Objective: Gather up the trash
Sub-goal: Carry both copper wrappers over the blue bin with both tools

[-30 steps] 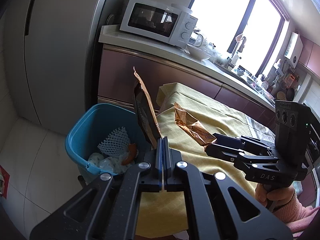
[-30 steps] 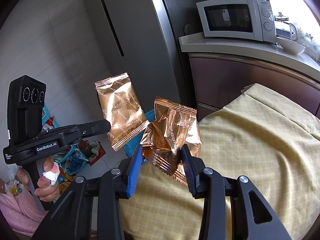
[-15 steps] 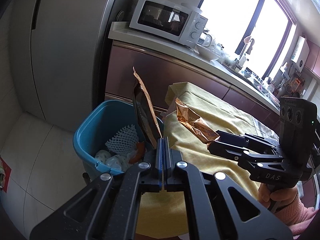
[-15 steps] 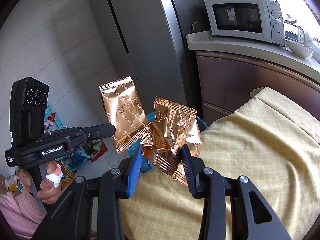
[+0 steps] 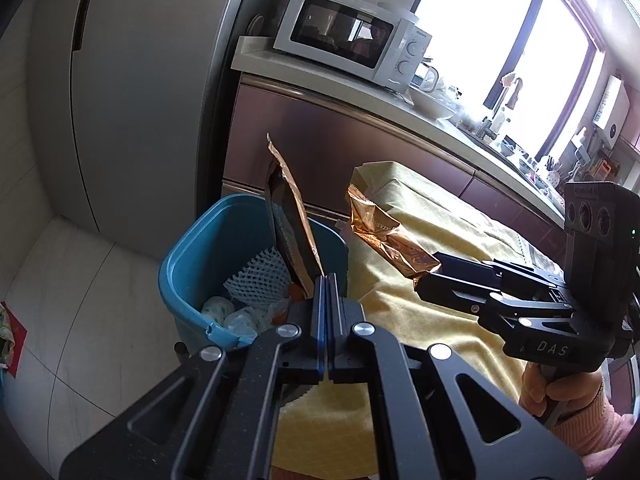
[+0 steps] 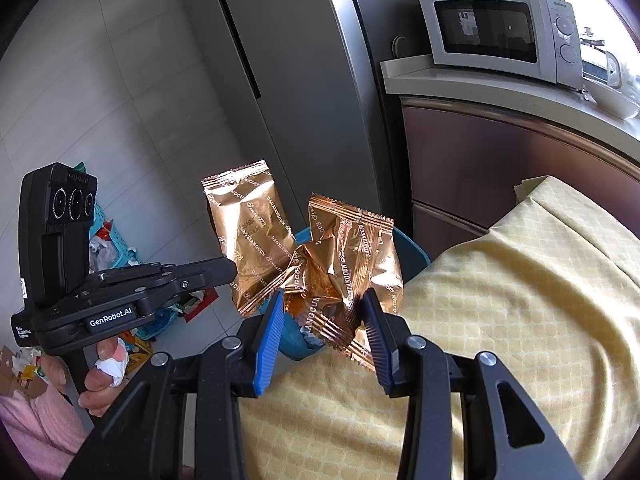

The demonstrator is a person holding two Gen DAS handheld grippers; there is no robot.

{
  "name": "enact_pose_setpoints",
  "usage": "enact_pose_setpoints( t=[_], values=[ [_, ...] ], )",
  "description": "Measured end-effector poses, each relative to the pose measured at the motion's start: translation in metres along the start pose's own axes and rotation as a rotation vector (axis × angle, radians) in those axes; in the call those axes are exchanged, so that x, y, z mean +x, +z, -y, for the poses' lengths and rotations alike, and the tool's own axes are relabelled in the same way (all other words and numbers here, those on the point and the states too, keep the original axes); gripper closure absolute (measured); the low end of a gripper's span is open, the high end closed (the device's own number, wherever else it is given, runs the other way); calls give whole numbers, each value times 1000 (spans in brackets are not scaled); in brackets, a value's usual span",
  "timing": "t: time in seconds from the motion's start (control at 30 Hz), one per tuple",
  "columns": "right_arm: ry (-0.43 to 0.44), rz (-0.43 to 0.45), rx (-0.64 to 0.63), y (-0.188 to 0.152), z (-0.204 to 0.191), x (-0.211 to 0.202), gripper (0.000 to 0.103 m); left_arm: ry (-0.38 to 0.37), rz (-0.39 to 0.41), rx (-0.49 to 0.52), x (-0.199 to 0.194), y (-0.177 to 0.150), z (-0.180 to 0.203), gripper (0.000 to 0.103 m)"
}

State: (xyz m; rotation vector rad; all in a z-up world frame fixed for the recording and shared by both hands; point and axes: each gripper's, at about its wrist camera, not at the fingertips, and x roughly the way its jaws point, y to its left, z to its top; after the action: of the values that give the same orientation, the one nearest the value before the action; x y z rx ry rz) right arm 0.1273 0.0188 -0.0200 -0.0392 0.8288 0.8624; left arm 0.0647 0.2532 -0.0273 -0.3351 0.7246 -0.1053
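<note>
Both grippers, left (image 5: 327, 280) and right (image 6: 324, 312), are each pinching a copper snack wrapper (image 5: 292, 224), (image 6: 344, 268) and carrying it toward the blue bin (image 5: 188, 264) at ten o'clock, apparently for dropping.

Copper-gold foil wrappers (image 6: 244, 236) printed with dark lettering, crimped edges. Blue bin (image 5: 208, 240), white netted foam (image 5: 260, 276) within. Pale yellow tablecloth (image 6: 520, 320), small repeating lattice weave. Black gripper frames, blue pads (image 6: 270, 340). White microwave (image 6: 500, 36), dark door. Grey refrigerator (image 6: 300, 80). Brown-mauve cabinet fronts (image 5: 360, 148). Pink sleeve (image 5: 592, 432).
</note>
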Motion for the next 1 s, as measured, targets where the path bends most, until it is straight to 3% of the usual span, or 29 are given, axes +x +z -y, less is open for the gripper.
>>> enact_pose_setpoints(
  t=[1.0],
  values=[
    [44,-64,30,14,-1,47,65,41,-35,-27,21,-4,-17,102]
  ],
)
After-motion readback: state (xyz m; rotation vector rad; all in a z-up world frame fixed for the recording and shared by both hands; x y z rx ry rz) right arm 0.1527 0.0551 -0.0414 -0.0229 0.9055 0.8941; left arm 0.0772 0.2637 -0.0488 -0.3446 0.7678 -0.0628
